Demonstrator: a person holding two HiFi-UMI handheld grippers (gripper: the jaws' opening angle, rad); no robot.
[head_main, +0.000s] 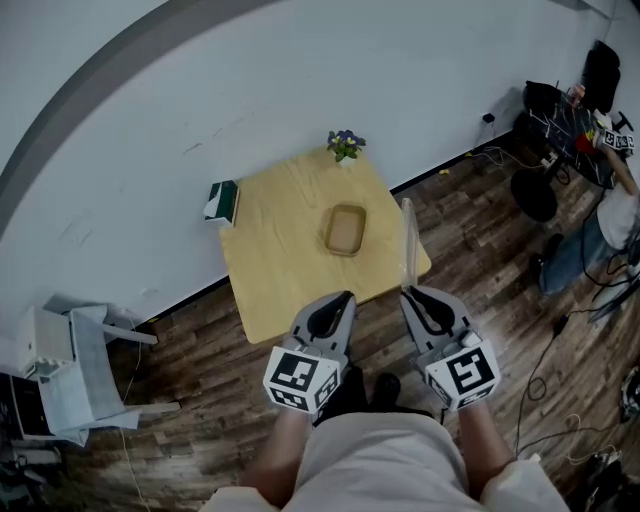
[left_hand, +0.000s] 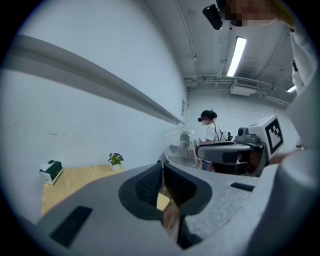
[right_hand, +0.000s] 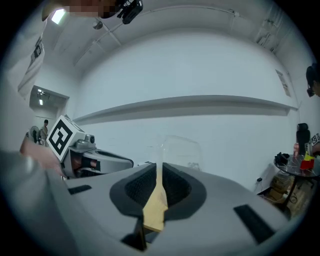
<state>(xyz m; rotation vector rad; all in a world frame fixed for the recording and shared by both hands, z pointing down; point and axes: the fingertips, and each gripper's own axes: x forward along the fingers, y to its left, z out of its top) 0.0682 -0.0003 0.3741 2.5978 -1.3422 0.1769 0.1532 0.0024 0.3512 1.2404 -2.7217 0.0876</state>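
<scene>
Right hand-held gripper (head_main: 410, 293): my jaws clamp the lower edge of a clear plastic lid (head_main: 408, 240), which stands upright just ahead.
Left hand-held gripper (head_main: 346, 298): jaws together, empty (tan tray (head_main: 345, 228) ahead on the tabletop (head_main: 270, 260)).

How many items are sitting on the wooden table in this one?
3. A green tissue box at the left corner, a small potted plant at the far corner, a tan tray in the middle. The clear lid, held in the right gripper, is not counted.
</scene>
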